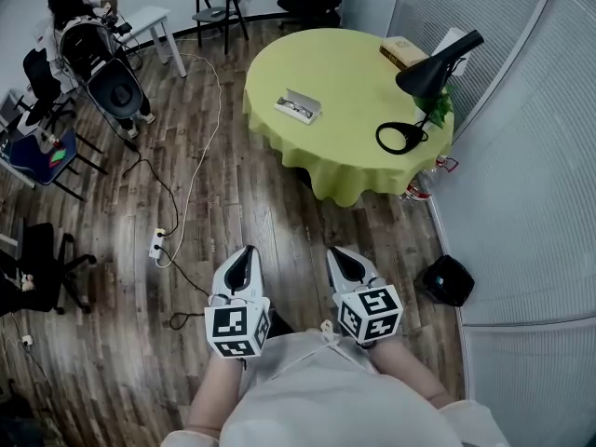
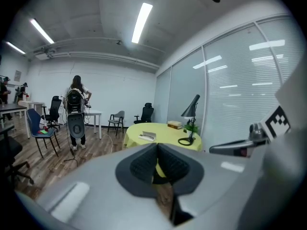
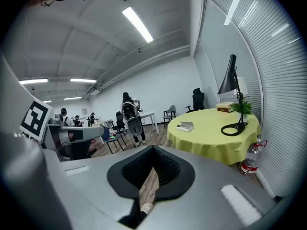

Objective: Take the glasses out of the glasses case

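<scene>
The glasses case (image 1: 298,106) lies open on the round table with the yellow-green cloth (image 1: 345,156), far ahead of me; something dark lies in its tray, too small to make out. It also shows small in the left gripper view (image 2: 146,137) and the right gripper view (image 3: 184,126). My left gripper (image 1: 244,254) and right gripper (image 1: 337,254) are held side by side close to my body, over the wooden floor and well short of the table. Both are shut with nothing between the jaws (image 2: 157,147) (image 3: 153,152).
A black desk lamp (image 1: 424,91), a book (image 1: 402,52) and a small plant (image 1: 438,108) share the table. A bottle (image 1: 424,182) and a black bag (image 1: 449,279) sit on the floor by the glass wall. Cables and a power strip (image 1: 158,242) lie left; chairs and a person (image 1: 70,7) stand behind.
</scene>
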`<state>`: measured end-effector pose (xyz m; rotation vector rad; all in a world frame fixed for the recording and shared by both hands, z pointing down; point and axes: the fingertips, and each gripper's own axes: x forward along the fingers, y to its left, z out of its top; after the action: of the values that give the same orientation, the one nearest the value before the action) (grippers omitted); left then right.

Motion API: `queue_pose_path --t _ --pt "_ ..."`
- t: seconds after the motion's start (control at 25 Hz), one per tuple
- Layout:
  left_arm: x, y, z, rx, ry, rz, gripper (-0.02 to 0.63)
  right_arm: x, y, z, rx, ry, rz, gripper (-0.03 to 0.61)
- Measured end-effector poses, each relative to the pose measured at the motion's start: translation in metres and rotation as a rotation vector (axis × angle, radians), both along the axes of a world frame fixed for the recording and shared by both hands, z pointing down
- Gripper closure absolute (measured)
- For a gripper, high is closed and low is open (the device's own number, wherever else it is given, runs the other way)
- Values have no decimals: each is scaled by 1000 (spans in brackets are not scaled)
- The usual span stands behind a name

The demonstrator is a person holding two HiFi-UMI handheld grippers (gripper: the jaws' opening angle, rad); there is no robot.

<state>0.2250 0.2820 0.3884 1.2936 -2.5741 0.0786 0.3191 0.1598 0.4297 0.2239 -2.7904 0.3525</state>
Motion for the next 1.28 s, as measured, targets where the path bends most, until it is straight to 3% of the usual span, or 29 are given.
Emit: queue_pose_path --t 0.16,0.48,0.76,1.0,1.28 --pt "-61 -5 -5 -1 4 21 607 -61 -3 -6 6 5 12 578" --pt "-222 3 -23 26 22 42 607 -202 0 -19 32 50 77 579" --pt "-350 10 -29 15 25 120 607 -319 5 -32 45 48 163 578" --pt "-422 6 -13 -11 73 159 607 -377 0 -20 18 81 234 578" --pt "-463 -39 11 -35 119 223 607 -412 -38 -2 0 126 298 578"
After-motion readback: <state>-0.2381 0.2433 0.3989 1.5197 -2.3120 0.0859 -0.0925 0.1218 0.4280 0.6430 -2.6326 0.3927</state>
